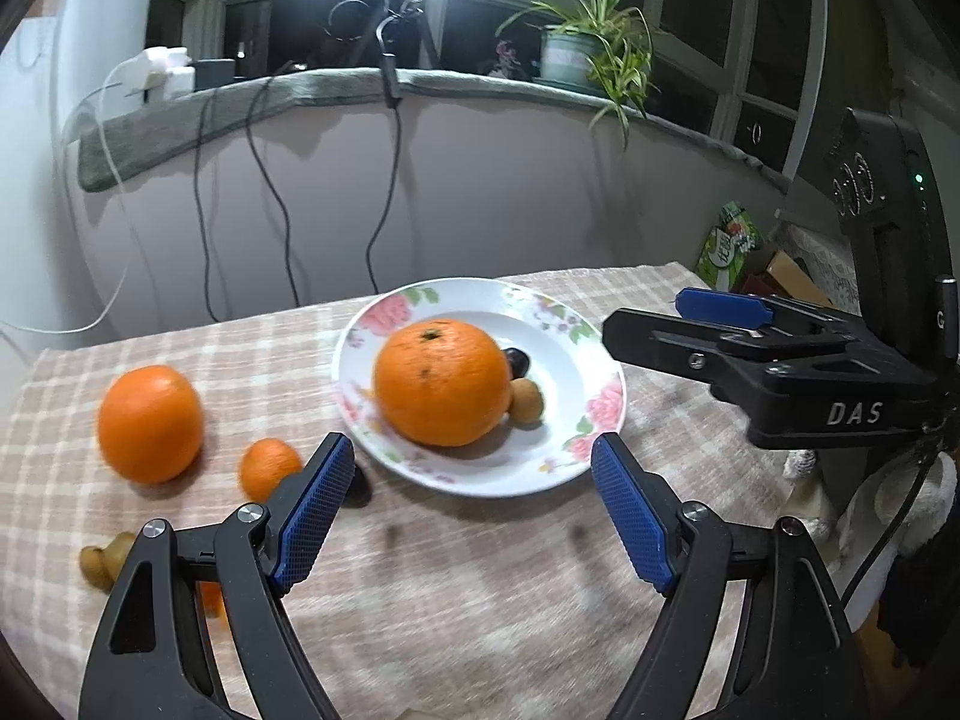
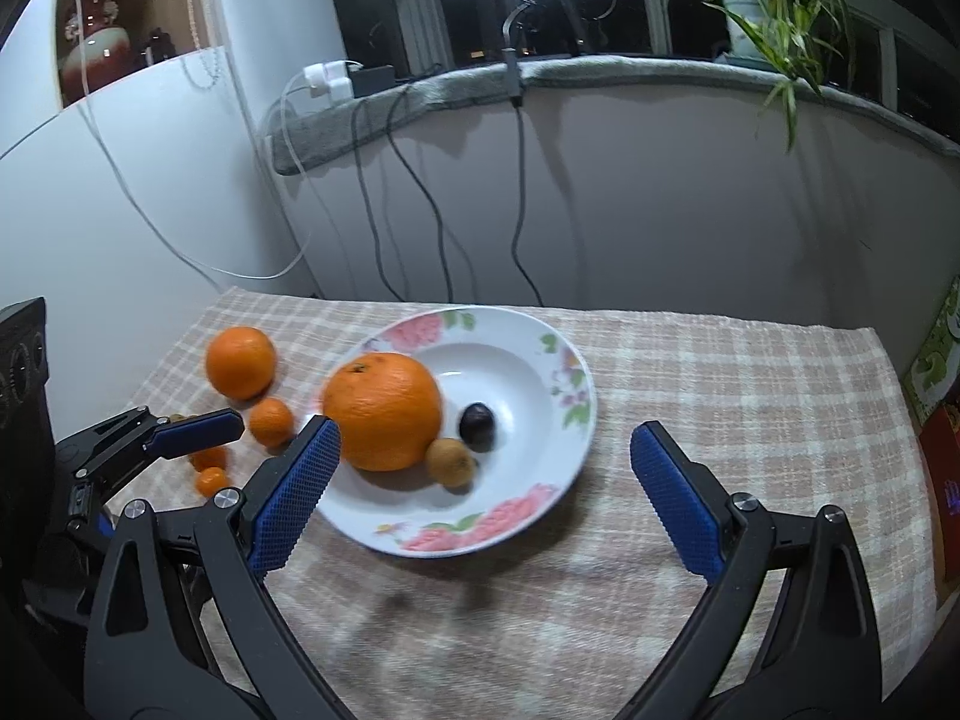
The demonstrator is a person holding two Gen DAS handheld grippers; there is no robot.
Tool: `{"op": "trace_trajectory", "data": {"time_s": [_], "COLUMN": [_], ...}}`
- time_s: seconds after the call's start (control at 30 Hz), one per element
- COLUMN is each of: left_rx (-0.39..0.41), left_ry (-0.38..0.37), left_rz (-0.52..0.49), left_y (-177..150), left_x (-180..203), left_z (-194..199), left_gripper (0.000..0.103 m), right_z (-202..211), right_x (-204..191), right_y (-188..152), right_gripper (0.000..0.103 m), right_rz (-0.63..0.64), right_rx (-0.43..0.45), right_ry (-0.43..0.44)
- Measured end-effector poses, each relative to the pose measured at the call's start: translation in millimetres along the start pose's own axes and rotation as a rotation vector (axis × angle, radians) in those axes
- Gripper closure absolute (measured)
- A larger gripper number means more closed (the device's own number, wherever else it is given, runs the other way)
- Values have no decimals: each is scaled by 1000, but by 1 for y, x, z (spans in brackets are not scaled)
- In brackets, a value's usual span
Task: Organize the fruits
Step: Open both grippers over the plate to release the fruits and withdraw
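Both tongs, left (image 1: 471,471) and right (image 2: 483,462), hang spread apart and empty above the cloth-covered counter (image 2: 720,372). From left to right: a loose orange (image 1: 150,423), a small mandarin (image 1: 269,469) beside it, then a flowered plate (image 1: 594,372) holding a big orange (image 1: 443,383), a brown fruit (image 1: 528,399) and a dark one (image 1: 516,362). The plate seems to be the gathering spot; loose fruit likely goes next.

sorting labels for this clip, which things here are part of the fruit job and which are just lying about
Job: plate, big orange on it, dark fruit, brown fruit, loose orange, small orange.
Lying about: potted plant, cables, green packet.
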State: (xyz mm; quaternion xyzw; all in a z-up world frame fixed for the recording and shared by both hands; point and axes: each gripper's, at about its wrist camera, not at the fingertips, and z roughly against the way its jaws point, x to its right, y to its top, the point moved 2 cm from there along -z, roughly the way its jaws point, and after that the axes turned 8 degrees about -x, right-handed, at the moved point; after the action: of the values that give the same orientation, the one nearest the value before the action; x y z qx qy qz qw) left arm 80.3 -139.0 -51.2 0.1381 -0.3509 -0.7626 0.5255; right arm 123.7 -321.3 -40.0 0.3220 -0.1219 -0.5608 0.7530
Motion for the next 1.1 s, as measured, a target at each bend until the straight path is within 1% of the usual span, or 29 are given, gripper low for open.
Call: {"op": "trace_trajectory", "data": {"time_s": [0.3,0.53,0.6,0.67,0.7,0.73,0.77,0.9,0.97,1.1], "left_rx": [6,-11,-18,-29,-32,-41,-44,-41,-40,-49], "left_ry": [61,104,108,107,106,130,129,144,141,129], "left_rz": [35,89,104,124,134,125,133,182,199,218], "left_y": [-22,-45,-52,-59,-62,-64,-66,-74,-76,-80], "left_x": [-35,-68,-76,-84,-89,-94,-99,-117,-124,-133], "left_z": [23,37,39,40,40,41,41,44,46,44], "left_gripper": [21,23,26,35,37,41,44,48,53,57], "right_z": [4,-3,-7,-11,-13,-16,-19,-30,-35,-49], "right_x": [-38,-70,-80,-87,-92,-96,-100,-117,-123,-136], "right_y": [-3,-8,-11,-14,-15,-17,-19,-26,-29,-34], "right_gripper": [4,4,4,4,4,4,4,4,4,15], "right_rz": [77,144,160,172,181,191,199,236,251,281], "right_rx": [-2,-25,-36,-49,-57,-66,-72,-106,-120,-158], "right_ry": [67,131,149,166,175,185,192,226,242,267]}}
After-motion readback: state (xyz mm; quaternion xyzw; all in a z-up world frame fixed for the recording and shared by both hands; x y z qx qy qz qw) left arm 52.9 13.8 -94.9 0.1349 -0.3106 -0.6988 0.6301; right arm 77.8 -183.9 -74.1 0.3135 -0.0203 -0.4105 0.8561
